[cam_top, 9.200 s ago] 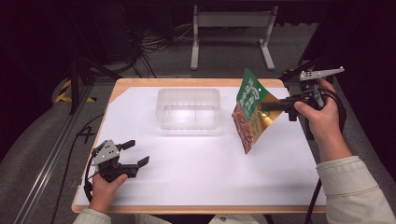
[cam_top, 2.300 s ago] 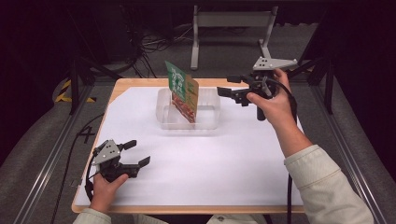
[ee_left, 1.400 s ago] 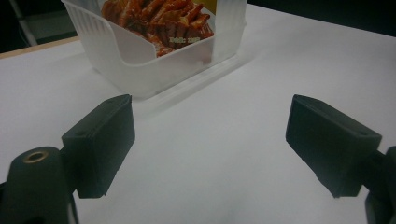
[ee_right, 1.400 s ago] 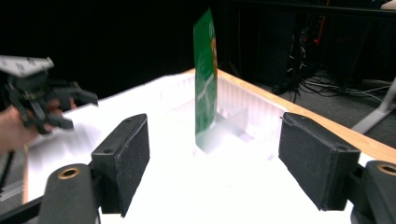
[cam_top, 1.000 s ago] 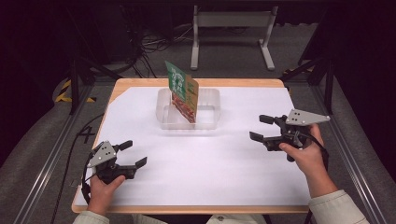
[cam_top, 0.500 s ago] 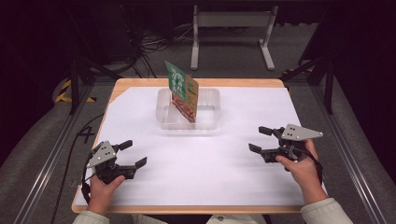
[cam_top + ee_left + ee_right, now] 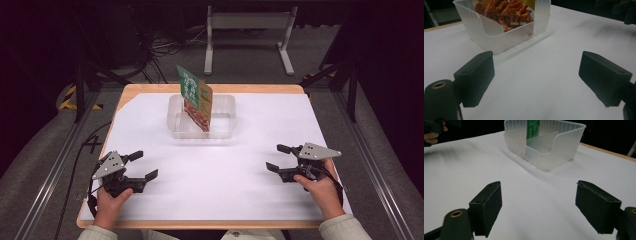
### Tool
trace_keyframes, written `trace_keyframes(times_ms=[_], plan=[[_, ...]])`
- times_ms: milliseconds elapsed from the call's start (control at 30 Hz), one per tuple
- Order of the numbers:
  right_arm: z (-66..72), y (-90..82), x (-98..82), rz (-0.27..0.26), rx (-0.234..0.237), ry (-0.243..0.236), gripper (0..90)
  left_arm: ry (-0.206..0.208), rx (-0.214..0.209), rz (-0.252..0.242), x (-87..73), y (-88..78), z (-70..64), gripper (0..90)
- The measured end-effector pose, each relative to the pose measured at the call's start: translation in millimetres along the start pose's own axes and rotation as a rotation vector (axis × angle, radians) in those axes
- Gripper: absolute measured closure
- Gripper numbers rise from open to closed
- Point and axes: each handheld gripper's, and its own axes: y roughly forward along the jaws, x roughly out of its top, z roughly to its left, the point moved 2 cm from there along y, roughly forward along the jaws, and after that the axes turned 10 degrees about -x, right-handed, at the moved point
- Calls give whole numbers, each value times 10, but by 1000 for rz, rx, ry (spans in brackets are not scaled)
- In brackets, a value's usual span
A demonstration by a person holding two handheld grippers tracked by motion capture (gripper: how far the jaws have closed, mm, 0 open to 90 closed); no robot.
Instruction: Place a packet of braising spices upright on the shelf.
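Here, snack packet (image 7: 195, 104) upright in bin (image 7: 222, 131), leaning left

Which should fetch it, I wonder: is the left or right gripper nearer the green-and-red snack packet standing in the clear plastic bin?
Left, by a little. The left gripper sits near-left of the green-and-red snack packet; the right gripper sits near-right, slightly farther out.

Left gripper (image 7: 143, 164): we hold it at the near left, jaws spread wide, nothing between them.
Right gripper (image 7: 278, 158): we hold it at the near right, jaws spread wide, holding nothing.
Forearms: ours enter from the near edge.
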Motion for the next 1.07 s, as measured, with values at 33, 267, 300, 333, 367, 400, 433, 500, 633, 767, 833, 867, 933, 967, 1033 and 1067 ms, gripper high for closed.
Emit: trace_keyframes(times_ms=[33, 267, 300, 333, 367, 400, 433, 500, 633, 767, 833, 867, 933, 967, 1033, 1067], plan=[[7, 7, -33, 7, -4, 0, 214, 2, -1, 4, -1, 0, 3, 139], [35, 47, -156, 35, -7, 1, 209, 5, -1, 3, 1, 13, 16, 139], [35, 47, -156, 35, -7, 1, 209, 5, -1, 3, 1, 13, 16, 139], [35, 49, -165, 38, -13, -2, 209, 10, -1, 5, 2, 12, 20, 139], [36, 51, -169, 39, -14, -2, 209, 4, -1, 3, 0, 15, 16, 139], [37, 56, -175, 39, -13, -1, 209, 5, -1, 4, 0, 15, 17, 139], [37, 65, -181, 42, -12, -2, 209, 6, 1, 3, -1, 16, 17, 139], [33, 71, -186, 48, -16, -8, 209, 5, 2, 3, -2, 16, 18, 139], [27, 82, -204, 57, -17, -6, 205, 5, 3, 4, -2, 18, 19, 139], [27, 94, -219, 67, -21, -9, 202, 6, 4, 5, -2, 19, 18, 140], [31, 100, -224, 69, -21, -10, 202, 5, 3, 6, -3, 21, 19, 140], [31, 102, -226, 70, -22, -10, 202, 5, 3, 6, -3, 21, 19, 140], [31, 103, -226, 70, -24, -7, 203, 5, 3, 6, -2, 22, 20, 140], [31, 103, -224, 66, -26, -3, 203, 6, 4, 6, -2, 22, 19, 141], [32, 103, -222, 64, -25, 0, 203, 6, 4, 5, -4, 24, 20, 141], [33, 102, -218, 61, -27, 2, 202, 5, 3, 6, -5, 23, 20, 141]])
